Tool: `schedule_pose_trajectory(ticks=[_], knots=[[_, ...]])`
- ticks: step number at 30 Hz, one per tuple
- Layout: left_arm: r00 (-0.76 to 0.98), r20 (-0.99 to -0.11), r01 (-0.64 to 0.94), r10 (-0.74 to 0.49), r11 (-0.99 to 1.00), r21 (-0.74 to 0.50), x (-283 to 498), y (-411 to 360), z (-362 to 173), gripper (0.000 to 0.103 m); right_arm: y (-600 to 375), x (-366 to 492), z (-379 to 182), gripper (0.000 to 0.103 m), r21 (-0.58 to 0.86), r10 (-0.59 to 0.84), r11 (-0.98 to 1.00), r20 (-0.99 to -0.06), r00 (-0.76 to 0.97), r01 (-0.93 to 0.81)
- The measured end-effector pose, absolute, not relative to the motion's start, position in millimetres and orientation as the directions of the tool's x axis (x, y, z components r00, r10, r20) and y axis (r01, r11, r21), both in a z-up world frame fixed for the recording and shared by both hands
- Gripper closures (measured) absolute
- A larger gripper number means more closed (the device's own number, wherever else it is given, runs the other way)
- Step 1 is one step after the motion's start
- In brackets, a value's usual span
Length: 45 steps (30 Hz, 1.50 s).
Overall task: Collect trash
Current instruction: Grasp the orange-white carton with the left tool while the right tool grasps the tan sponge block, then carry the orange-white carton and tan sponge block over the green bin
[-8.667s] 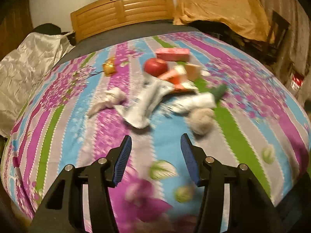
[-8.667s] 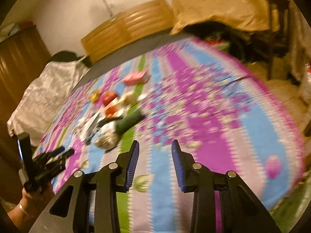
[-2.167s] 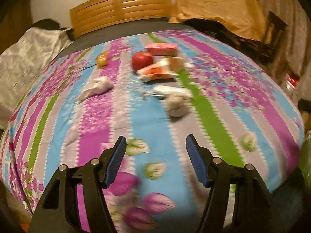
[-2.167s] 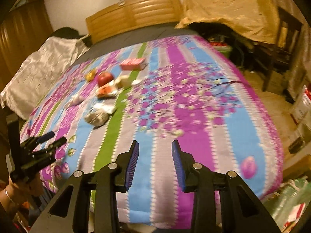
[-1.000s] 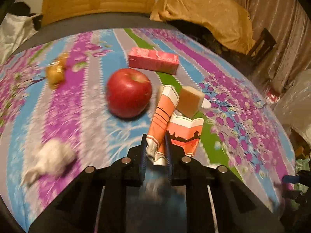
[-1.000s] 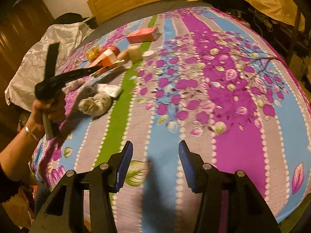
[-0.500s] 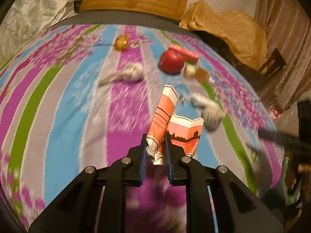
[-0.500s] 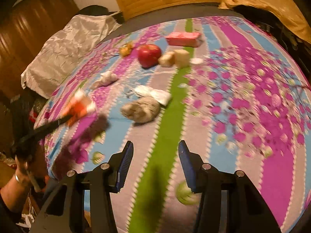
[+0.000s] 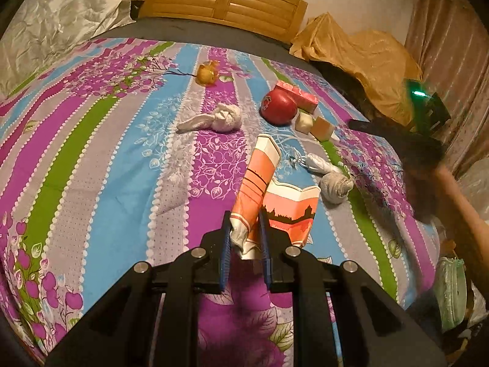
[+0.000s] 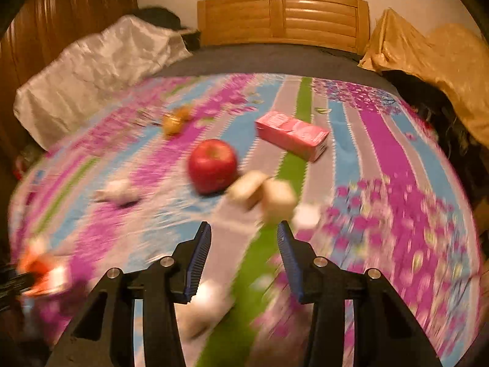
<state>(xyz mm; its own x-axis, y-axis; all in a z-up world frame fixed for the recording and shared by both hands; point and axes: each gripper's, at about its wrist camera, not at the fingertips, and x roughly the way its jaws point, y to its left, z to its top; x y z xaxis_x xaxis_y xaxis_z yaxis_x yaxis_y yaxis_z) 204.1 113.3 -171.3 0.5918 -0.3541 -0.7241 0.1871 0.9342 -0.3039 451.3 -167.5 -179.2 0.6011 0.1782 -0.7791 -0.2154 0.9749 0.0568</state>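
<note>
Striped floral bedspread (image 9: 101, 153) covers the bed, trash and food scattered across it. Left gripper (image 9: 244, 244) is clenched on the crumpled end of a flattened orange paper cup (image 9: 259, 180), lifting it clear, presumably to carry it off. Right gripper (image 10: 243, 257) hovers over the beige blocks (image 10: 266, 192) by the apple (image 10: 212, 165), jaws closing with nothing between them.
</note>
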Motion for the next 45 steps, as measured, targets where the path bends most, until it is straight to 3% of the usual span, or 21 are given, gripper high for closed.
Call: schedule_pose_trajectory(ticks=[5,7,9,20,27,38,45], knots=[[0.587,-0.730,0.174,-0.350,0.935,-0.309,212.3,114.6,-174.7,0.088,-173.2,506.7,-221.4,0.057,0.051,0.135,0.984,-0.831,0.539,-0.169],[0.586,-0.732,0.168,-0.347,0.936,-0.309,214.6,113.6,-175.1,0.088,-173.8,508.3,-227.8,0.073,0.039,0.119,0.987,-0.839,0.531,-0.159],[0.589,-0.729,0.174,-0.347,0.936,-0.305,216.0,110.6,-172.9,0.088,-180.1,498.9,-215.8,0.076,0.112,0.185,0.980,-0.817,0.547,-0.165],[0.630,-0.662,0.315,-0.406,0.913,-0.260,199.6,55.9,-126.0,0.087,-202.9,347.4,-78.1,0.078,0.160,0.265,0.964,-0.635,0.725,-0.212],[0.604,-0.631,0.448,-0.487,0.862,-0.237,173.9,5.3,-100.7,0.087,-225.1,235.9,-29.7,0.078,0.173,0.247,0.969,-0.592,0.767,-0.178],[0.543,-0.569,0.623,-0.618,0.751,-0.221,146.7,-79.2,-66.4,0.087,-287.0,83.8,3.7,0.078,0.184,0.092,0.983,-0.562,0.822,0.016],[0.468,-0.519,0.744,-0.715,0.636,-0.205,128.7,-163.2,-37.1,0.087,-350.3,-6.6,40.5,0.078,0.165,-0.091,0.965,-0.514,0.853,0.203]])
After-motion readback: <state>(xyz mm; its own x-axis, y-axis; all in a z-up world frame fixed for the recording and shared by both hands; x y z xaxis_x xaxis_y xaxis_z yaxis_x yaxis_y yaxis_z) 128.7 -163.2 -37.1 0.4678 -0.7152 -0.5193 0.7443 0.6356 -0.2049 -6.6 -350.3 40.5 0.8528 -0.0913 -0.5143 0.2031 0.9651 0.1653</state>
